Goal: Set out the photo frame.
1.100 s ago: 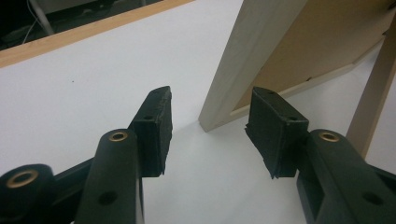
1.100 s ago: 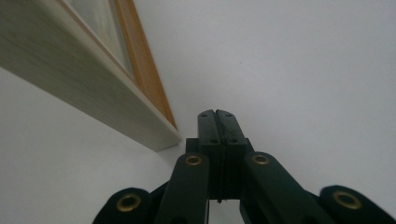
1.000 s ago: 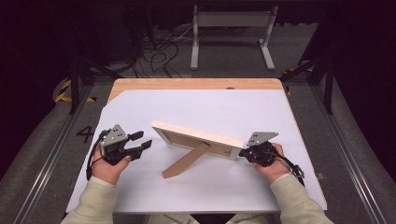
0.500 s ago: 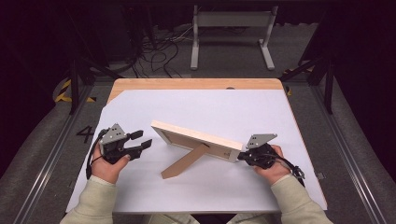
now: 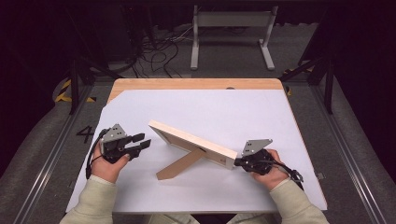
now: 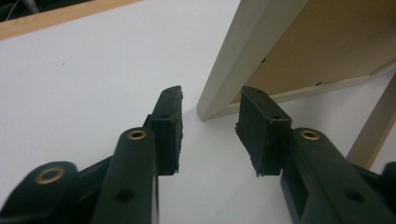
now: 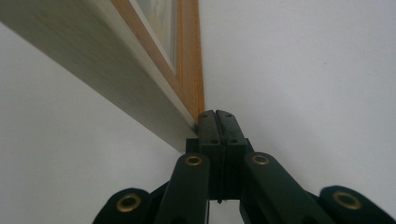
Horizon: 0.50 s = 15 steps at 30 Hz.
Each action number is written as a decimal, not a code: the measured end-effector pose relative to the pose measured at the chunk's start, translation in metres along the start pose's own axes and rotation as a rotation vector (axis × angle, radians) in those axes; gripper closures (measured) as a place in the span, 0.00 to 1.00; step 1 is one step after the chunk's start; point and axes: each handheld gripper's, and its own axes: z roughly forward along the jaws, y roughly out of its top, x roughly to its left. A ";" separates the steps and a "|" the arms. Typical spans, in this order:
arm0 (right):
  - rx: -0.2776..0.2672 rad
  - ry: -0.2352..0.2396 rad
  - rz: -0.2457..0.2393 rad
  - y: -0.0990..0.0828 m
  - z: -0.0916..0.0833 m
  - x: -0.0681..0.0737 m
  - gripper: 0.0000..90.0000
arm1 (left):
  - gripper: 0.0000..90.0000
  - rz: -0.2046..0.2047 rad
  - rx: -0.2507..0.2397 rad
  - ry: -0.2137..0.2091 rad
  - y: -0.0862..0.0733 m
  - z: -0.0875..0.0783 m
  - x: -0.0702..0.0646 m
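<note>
Two grippers: left gripper (image 6: 210,128) half-spread, closing, empty; right gripper (image 7: 216,122) pressed together, seemingly touching picture frame (image 5: 194,142).

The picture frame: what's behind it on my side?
A wooden prop leg slants from the picture frame down to the white table. The frame's front face is hidden from the high view.

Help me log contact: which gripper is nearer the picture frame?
Right. The right gripper has its shut jaws against the picture frame's right end corner. The left gripper, jaws just closing on nothing, sits apart from the frame's left corner.
</note>
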 end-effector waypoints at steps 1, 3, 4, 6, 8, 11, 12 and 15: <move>0.001 0.009 -0.008 0.000 0.000 0.003 1.00 | 0.72 0.006 0.009 -0.003 0.000 0.001 0.000; 0.003 0.019 -0.013 0.000 0.000 0.006 1.00 | 0.74 0.003 0.011 -0.004 0.000 0.002 -0.001; 0.004 0.026 -0.016 0.001 0.000 0.008 1.00 | 0.74 0.003 0.014 -0.002 0.000 0.002 -0.001; 0.005 0.035 -0.026 0.001 0.000 0.011 1.00 | 0.76 0.004 0.020 -0.002 0.000 0.002 -0.001; 0.007 0.044 -0.034 0.001 0.000 0.014 1.00 | 0.77 0.000 0.023 -0.002 0.000 0.002 -0.001; 0.009 0.061 -0.055 0.002 0.000 0.020 1.00 | 0.77 -0.006 0.027 -0.002 0.000 0.002 -0.001; 0.010 0.065 -0.057 0.002 0.000 0.021 1.00 | 0.77 -0.005 0.028 0.000 0.000 0.003 -0.001; 0.012 0.079 -0.069 0.003 0.000 0.025 1.00 | 0.77 -0.009 0.032 0.003 -0.001 0.003 0.000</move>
